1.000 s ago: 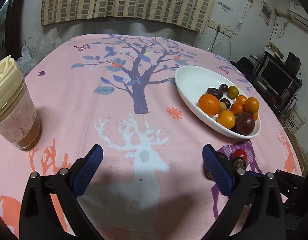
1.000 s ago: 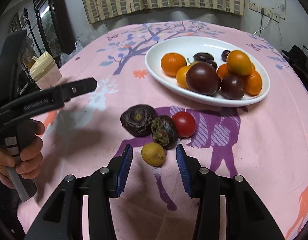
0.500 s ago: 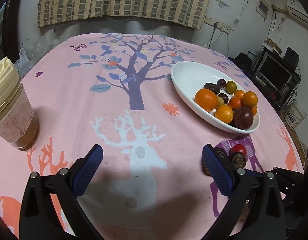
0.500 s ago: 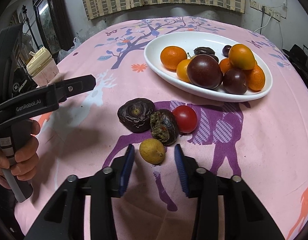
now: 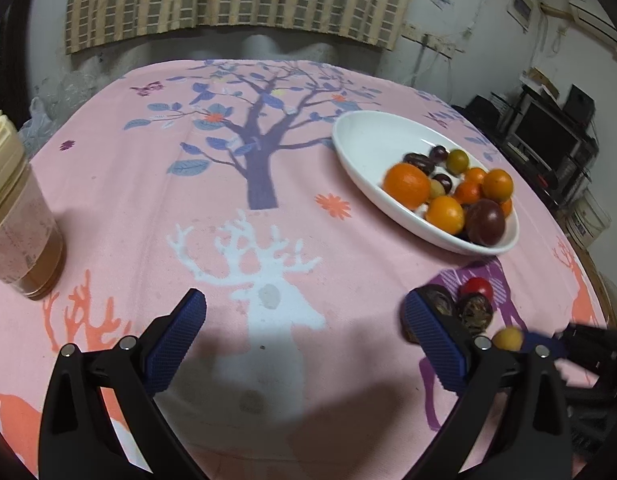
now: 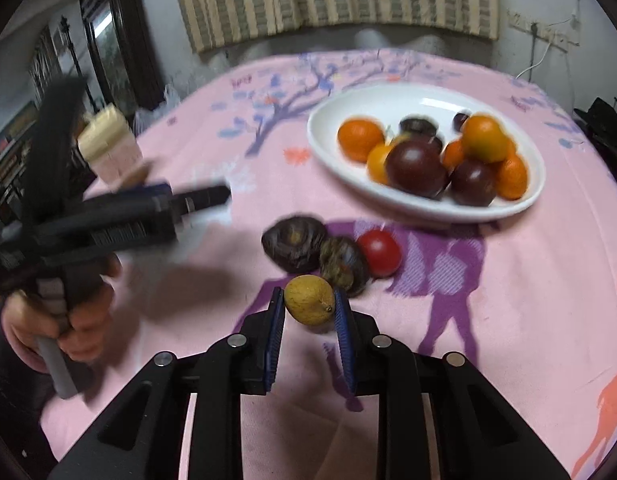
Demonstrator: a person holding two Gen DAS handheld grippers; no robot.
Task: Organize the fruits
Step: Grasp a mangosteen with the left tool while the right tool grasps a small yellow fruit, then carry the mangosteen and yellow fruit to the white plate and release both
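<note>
A small yellow fruit (image 6: 309, 299) sits between the blue pads of my right gripper (image 6: 308, 295). Its jaws are closing, and both pads press on the fruit's sides just above the pink tablecloth. Right behind it lie two dark wrinkled fruits (image 6: 294, 242) (image 6: 344, 266) and a red tomato (image 6: 379, 252). The white oval plate (image 6: 388, 96) beyond holds oranges and dark plums. My left gripper (image 5: 304, 300) hovers open over the white deer print with nothing between its fingers. In the left wrist view the yellow fruit (image 5: 507, 339) shows at the right, past that gripper's right finger.
A lidded jar (image 5: 16, 216) with brown contents stands at the table's left edge. A hand (image 6: 80, 320) holds the left gripper at the left of the right wrist view. Shelves with electronics (image 5: 548, 140) lie off the table's right side.
My right gripper's jaws have closed from wide apart onto the small yellow fruit. The left gripper has stayed open and almost still.
</note>
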